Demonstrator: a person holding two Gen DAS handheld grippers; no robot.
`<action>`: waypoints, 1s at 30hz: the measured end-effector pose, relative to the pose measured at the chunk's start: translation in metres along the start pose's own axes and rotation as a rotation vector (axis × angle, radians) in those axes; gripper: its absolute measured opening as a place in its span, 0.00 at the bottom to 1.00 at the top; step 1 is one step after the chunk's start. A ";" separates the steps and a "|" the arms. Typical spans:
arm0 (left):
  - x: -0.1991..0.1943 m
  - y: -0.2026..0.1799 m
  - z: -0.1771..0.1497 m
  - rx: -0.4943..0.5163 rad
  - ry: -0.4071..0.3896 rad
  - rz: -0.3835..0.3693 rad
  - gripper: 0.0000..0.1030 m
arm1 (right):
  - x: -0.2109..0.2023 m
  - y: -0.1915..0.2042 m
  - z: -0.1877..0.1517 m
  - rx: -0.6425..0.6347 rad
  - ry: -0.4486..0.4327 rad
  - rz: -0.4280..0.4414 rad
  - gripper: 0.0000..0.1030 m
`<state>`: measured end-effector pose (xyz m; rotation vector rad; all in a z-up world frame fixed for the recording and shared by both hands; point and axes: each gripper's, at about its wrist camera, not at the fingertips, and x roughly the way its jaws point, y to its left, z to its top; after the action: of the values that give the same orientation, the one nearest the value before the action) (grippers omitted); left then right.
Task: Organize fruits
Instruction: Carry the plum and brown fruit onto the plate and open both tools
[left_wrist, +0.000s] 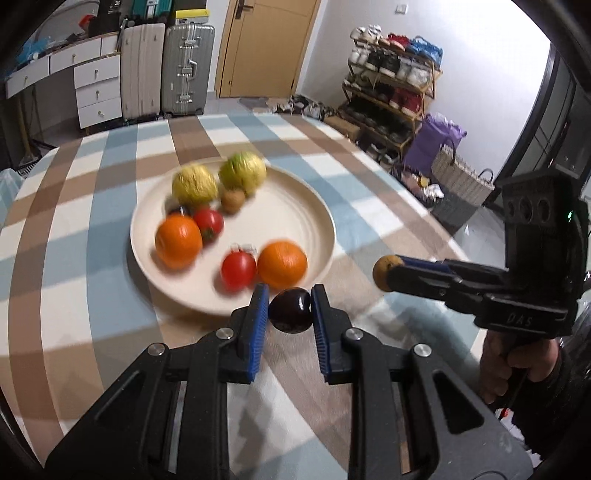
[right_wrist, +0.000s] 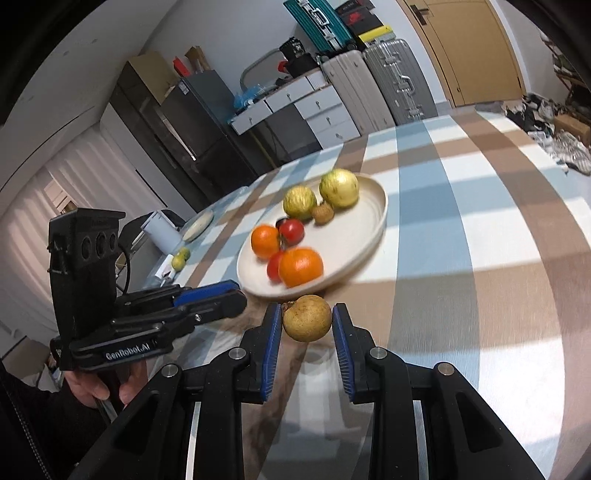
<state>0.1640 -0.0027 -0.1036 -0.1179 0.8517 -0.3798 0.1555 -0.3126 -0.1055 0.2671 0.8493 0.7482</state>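
My left gripper (left_wrist: 289, 309) is shut on a dark purple plum (left_wrist: 290, 311), held just above the near rim of the cream plate (left_wrist: 295, 206). My right gripper (right_wrist: 307, 322) is shut on a small brown-yellow round fruit (right_wrist: 307, 318), in front of the plate's (right_wrist: 354, 240) near edge. On the plate lie two oranges (left_wrist: 282, 263), two tomatoes (left_wrist: 238, 268), two yellow-green fruits (left_wrist: 195, 184), a small brown fruit (left_wrist: 232, 199) and a dark fruit half hidden behind an orange. In the left wrist view the right gripper (left_wrist: 386, 272) shows at the right with its fruit (left_wrist: 384, 271).
The plate stands on a table with a blue, brown and white checked cloth (left_wrist: 110, 240). A small plate (right_wrist: 198, 223) and a yellow-green fruit (right_wrist: 180, 258) lie at the table's far left edge. Suitcases, drawers and a shoe rack (left_wrist: 391, 85) stand beyond the table.
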 end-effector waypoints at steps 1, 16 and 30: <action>0.000 0.002 0.006 -0.008 -0.006 -0.008 0.20 | 0.001 -0.001 0.005 -0.003 -0.004 0.002 0.28; 0.052 0.023 0.080 -0.043 -0.002 0.001 0.20 | 0.043 -0.023 0.083 -0.016 -0.014 -0.002 0.28; 0.101 0.025 0.091 -0.040 0.051 -0.018 0.20 | 0.094 -0.045 0.115 0.001 0.054 -0.016 0.28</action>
<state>0.2998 -0.0215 -0.1223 -0.1533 0.9092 -0.3844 0.3050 -0.2718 -0.1078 0.2415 0.9022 0.7424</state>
